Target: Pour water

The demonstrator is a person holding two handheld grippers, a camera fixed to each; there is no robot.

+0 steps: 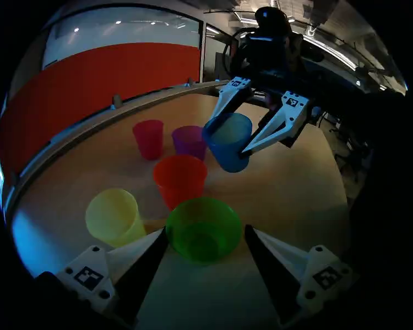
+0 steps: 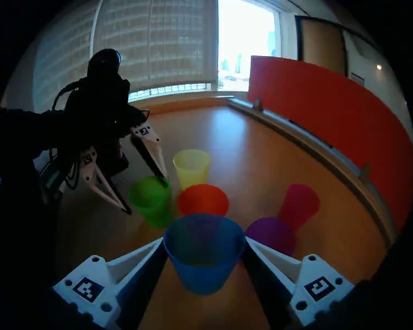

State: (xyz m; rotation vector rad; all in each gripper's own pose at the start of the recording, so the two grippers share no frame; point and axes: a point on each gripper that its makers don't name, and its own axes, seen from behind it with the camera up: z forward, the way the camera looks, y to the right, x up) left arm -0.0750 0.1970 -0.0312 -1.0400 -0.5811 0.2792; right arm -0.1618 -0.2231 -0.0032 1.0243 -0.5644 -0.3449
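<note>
Table (image 1: 294, 187), six cups (image 1: 180, 176), green cup (image 1: 204, 242), blue cup (image 2: 204, 264) in two tongs (image 1: 205, 234) (image 2: 204, 242)

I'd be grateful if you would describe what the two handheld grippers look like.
The left gripper and right gripper match: white, tapering fingers with black inner faces, and a square black-and-white marker tag at each finger's base. From across the wooden table, each shows a bulky black body; a thin dark cable loops off the left one's.
</note>
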